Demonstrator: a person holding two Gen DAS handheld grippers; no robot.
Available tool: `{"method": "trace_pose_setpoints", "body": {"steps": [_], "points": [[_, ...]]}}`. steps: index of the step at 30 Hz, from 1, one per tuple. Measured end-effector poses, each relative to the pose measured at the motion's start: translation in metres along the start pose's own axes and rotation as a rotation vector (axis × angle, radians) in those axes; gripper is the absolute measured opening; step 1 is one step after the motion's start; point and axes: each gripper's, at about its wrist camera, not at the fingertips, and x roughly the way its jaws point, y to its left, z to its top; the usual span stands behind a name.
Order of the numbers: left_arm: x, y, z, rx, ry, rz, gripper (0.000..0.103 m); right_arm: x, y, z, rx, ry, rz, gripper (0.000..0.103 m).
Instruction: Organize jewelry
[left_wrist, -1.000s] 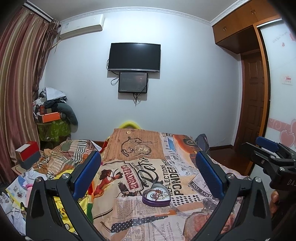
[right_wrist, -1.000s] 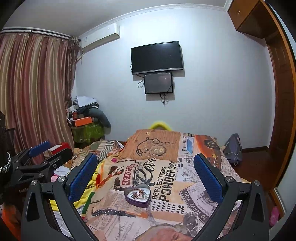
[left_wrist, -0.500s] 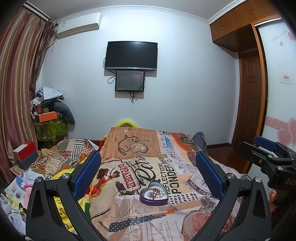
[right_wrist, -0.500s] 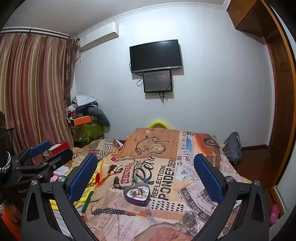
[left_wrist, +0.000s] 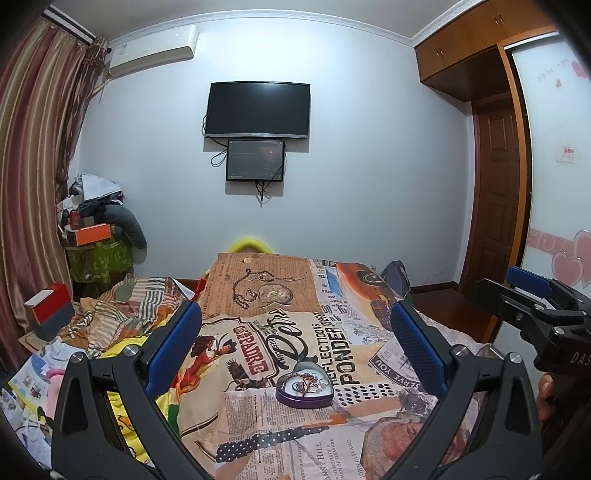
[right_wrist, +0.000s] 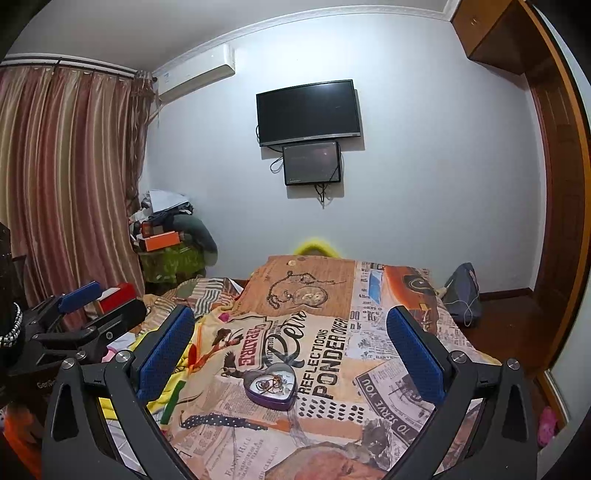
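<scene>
A purple heart-shaped tin (left_wrist: 305, 387) with tangled jewelry inside sits on the newspaper-print bedspread (left_wrist: 258, 417); it also shows in the right wrist view (right_wrist: 271, 386). My left gripper (left_wrist: 295, 328) is open and empty, held above and short of the tin. My right gripper (right_wrist: 291, 326) is open and empty, likewise above the tin. Each gripper shows in the other's view, the right one (left_wrist: 532, 291) at the right edge, the left one (right_wrist: 88, 306) at the left edge.
A crumpled striped blanket (left_wrist: 125, 306) and yellow cloth lie left of the bedspread. A red and white box (left_wrist: 50, 310) stands at far left. A cluttered pile (left_wrist: 96, 236) fills the corner by the curtain. A dark bag (right_wrist: 461, 291) lies on the floor at right.
Both grippers have risen and tilted slightly, so the tin sits a little lower and more central between the fingers. Both stay open and empty.
</scene>
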Motion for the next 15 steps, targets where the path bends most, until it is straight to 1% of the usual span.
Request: {"method": "trace_pose_setpoints", "body": {"steps": [15], "points": [[0.0026,0.0021,-0.0021,-0.013,0.012,0.0,0.103,0.0047,0.0023,-0.0008,-0.004,0.018,-0.004,0.103]]}}
